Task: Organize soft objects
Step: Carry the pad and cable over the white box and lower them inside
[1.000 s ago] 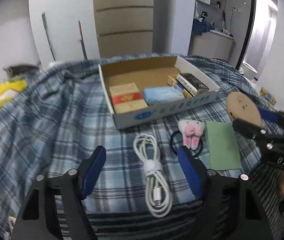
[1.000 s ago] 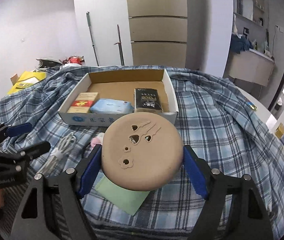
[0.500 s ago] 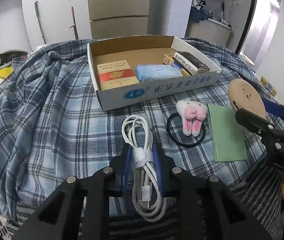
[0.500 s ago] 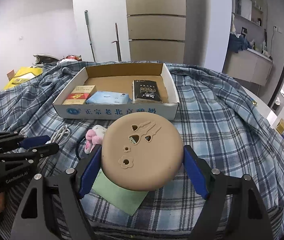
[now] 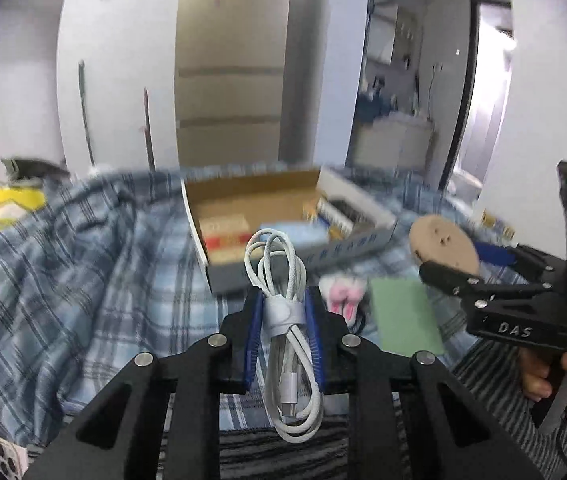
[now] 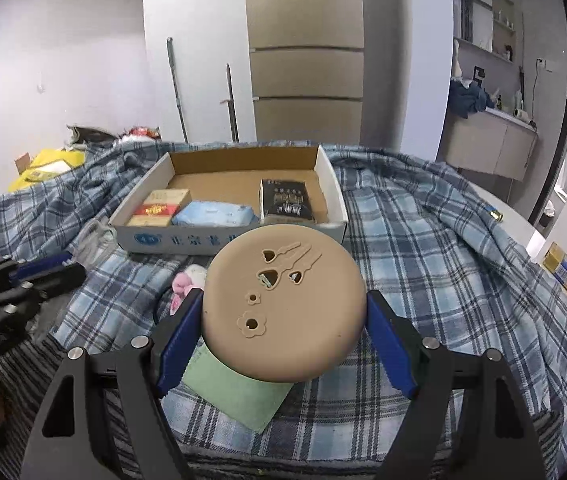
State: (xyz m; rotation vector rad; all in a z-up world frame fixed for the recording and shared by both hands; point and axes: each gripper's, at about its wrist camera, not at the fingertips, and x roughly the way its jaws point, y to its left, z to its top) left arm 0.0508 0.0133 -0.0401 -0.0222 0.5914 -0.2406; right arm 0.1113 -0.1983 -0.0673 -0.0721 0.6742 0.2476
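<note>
My left gripper point(image 5: 283, 312) is shut on a coiled white cable point(image 5: 283, 320) at its strap and holds it lifted above the plaid cloth. My right gripper point(image 6: 283, 320) is shut on a round tan pad point(image 6: 283, 304) with cut-out shapes, held above the cloth; the pad also shows in the left wrist view point(image 5: 443, 244). An open cardboard box point(image 6: 231, 236) lies ahead with a red pack, a blue tissue pack point(image 6: 213, 214) and a black pack inside. A pink and white plush point(image 6: 185, 280) and a green cloth point(image 6: 239, 394) lie in front of the box.
A blue plaid cloth point(image 6: 423, 260) covers the table. A yellow pack point(image 6: 563, 272) lies at the table's right edge. A phone point(image 5: 9, 458) lies at the lower left. Yellow bags point(image 6: 47, 164) are at the far left. A tall cabinet point(image 6: 303, 60) stands behind.
My left gripper closed on the white cable and lifted it off the cloth. My right gripper kept its hold on the tan pad and barely moved.
</note>
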